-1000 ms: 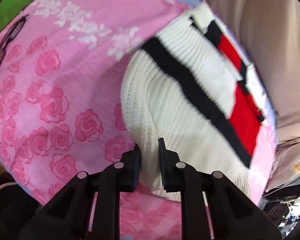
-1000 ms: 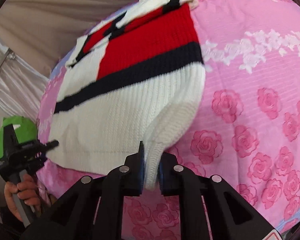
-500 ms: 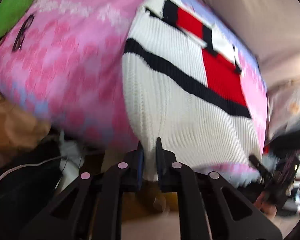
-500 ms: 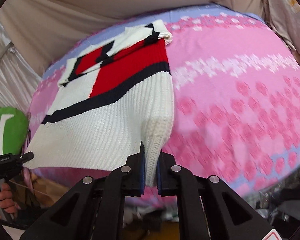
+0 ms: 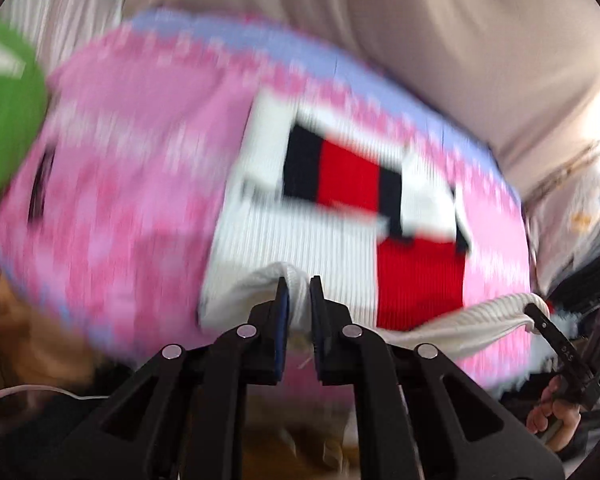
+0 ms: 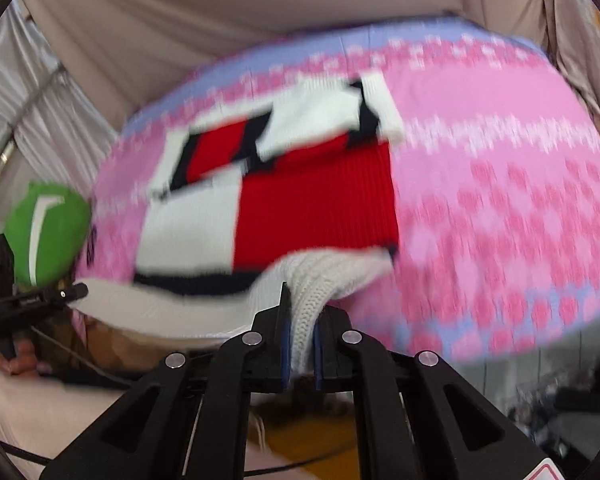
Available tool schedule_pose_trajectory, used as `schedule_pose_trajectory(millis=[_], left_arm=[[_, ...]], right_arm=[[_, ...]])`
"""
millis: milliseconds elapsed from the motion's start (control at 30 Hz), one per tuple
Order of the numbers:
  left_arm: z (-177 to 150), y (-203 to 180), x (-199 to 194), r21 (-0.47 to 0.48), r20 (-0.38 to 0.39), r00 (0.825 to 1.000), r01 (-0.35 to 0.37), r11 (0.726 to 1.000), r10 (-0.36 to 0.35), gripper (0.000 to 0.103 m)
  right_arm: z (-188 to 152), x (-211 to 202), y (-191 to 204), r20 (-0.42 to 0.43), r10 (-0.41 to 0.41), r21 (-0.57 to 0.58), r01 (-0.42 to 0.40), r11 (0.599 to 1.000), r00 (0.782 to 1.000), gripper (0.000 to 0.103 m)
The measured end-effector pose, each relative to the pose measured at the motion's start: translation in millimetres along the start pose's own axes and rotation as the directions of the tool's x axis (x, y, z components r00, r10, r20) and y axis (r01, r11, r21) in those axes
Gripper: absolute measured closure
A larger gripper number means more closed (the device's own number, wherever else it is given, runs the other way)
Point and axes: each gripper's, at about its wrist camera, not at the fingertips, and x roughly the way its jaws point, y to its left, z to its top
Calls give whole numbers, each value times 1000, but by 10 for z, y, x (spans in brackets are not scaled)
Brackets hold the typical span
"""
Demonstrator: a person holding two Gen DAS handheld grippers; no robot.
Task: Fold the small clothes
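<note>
White knit sweater hem hangs pinched in both downward-tilted hand-held grippers, left and right.

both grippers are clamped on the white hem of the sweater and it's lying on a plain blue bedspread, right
Not quite: the bedspread is pink with a rose pattern and only a lilac border, as the right wrist view shows. The left gripper and right gripper are both clamped on the sweater hem.
</note>
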Motion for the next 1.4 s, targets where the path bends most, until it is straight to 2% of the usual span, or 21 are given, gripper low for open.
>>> schedule_pose_trajectory(millis=[33, 100, 167, 200, 233, 267, 333, 400, 433, 467, 567, 667, 767, 833, 900, 967, 1033, 1100, 1200, 1300, 1400], left_arm=[[167, -39, 72, 10, 37, 999, -15, 1000, 15, 95], [543, -136, 320, 32, 95, 993, -68, 997, 65, 95], [769, -158, 571, 9, 123, 985, -122, 992, 120, 92], [847, -163, 698, -5, 123, 985, -118, 993, 117, 83], [881, -134, 773, -24, 110, 986, -127, 992, 128, 79], [893, -97, 837, -50, 99, 985, -134, 990, 138, 76], [856, -31, 875, -79, 92, 986, -134, 988, 141, 71], [751, 42, 819, -94, 121, 979, -156, 983, 166, 43], [715, 74, 818, -96, 131, 976, -164, 982, 176, 40], [673, 112, 827, -90, 140, 973, -174, 981, 186, 38], [671, 189, 1051, -61, 100, 972, -207, 977, 212, 37], [708, 204, 1314, -36, 51, 975, -214, 976, 215, 37], [719, 150, 1587, 11, 8, 973, -232, 973, 232, 41], [703, 126, 1772, 43, -43, 970, -239, 970, 241, 58], [671, 124, 1887, 59, -82, 962, -255, 965, 259, 93], [644, 132, 1855, 47, -72, 966, -246, 968, 249, 95], [641, 98, 1706, 44, -31, 969, -242, 969, 244, 96], [685, 34, 1478, 35, 22, 973, -232, 972, 231, 96], [877, -49, 1149, 0, 96, 977, -193, 981, 192, 97], [1193, -164, 991, -4, 174, 967, -186, 982, 184, 97], [1550, -227, 1093, 0, 213, 956, -208, 978, 203, 96]], right_arm=[[231, 70, 27, 57, -6, -14, 7, 1000, 998, 96], [622, 266, 18, 118, -20, -9, 21, 1000, 993, 96], [924, 548, -9, 131, -34, 4, 34, 999, 991, 94], [1039, 709, -21, 128, -45, 5, 45, 999, 991, 92], [1134, 885, -34, 119, -59, 12, 58, 998, 991, 85], [1181, 1007, -52, 115, -81, 30, 78, 997, 990, 84], [1211, 1107, -99, 129, -132, 64, 125, 990, 983, 71], [1144, 1056, -153, 156, -146, 105, 130, 986, 977, 61], [1078, 1009, -185, 170, -145, 118, 126, 985, 975, 54], [1027, 986, -210, 173, -153, 118, 134, 984, 973, 52], [901, 1040, -250, 133, -168, 79, 158, 984, 977, 52], [918, 1243, -291, 86, -165, 73, 159, 985, 983, 52], [1014, 1519, -283, 47, -170, 48, 168, 985, 984, 47], [1056, 1759, -281, 1, -176, 24, 176, 984, 984, 47], [1049, 1936, -267, -37, -180, 9, 180, 984, 983, 47], [1012, 2042, -260, -63, -186, -1, 186, 983, 981, 57], [973, 2046, -273, -74, -181, 0, 181, 983, 981, 95], [966, 1925, -286, -46, -156, 29, 158, 987, 987, 98], [1036, 1570, -237, 43, -155, 45, 153, 987, 987, 99], [1281, 1202, -196, 156, -166, 57, 158, 986, 974, 99], [1618, 1023, -220, 240, -162, 77, 148, 986, 957, 99]])
